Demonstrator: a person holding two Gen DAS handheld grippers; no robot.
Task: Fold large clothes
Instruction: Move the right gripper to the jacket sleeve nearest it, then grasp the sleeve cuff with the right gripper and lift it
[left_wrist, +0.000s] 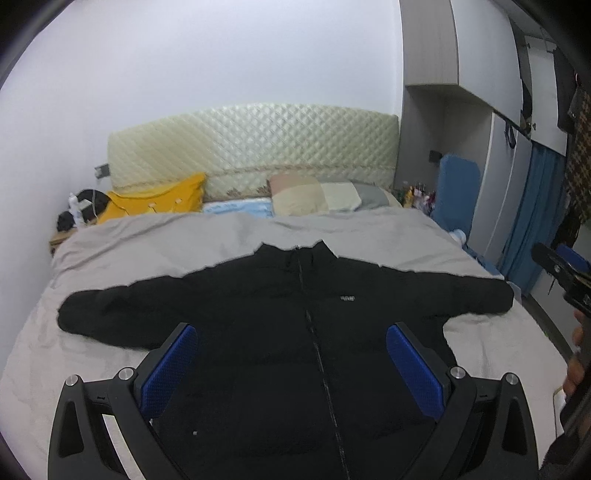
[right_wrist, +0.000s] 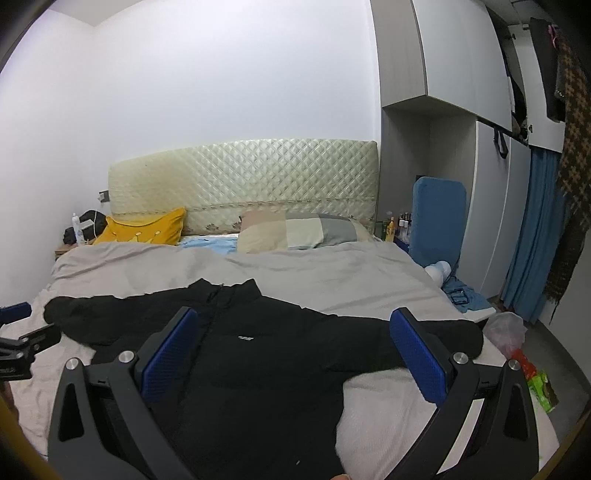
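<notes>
White walls (left_wrist: 221, 55), quilted cream headboard (left_wrist: 255, 144), grey wardrobe (right_wrist: 461, 55), blue curtain (right_wrist: 535, 229).

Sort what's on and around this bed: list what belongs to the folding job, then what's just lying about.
For the job:
- black jacket, spread flat, sleeves out
- left gripper, open
- right gripper, open
- grey bedspread, the work surface

Lying about:
- yellow pillow
- patchwork pillow
- blue cushion
- bottles beside the bed
- plastic bag

jacket (left_wrist: 295, 332): 1 | pillows (left_wrist: 317, 195): 2 (one yellow (left_wrist: 155, 201)) | headboard (left_wrist: 255, 144): 1
</notes>
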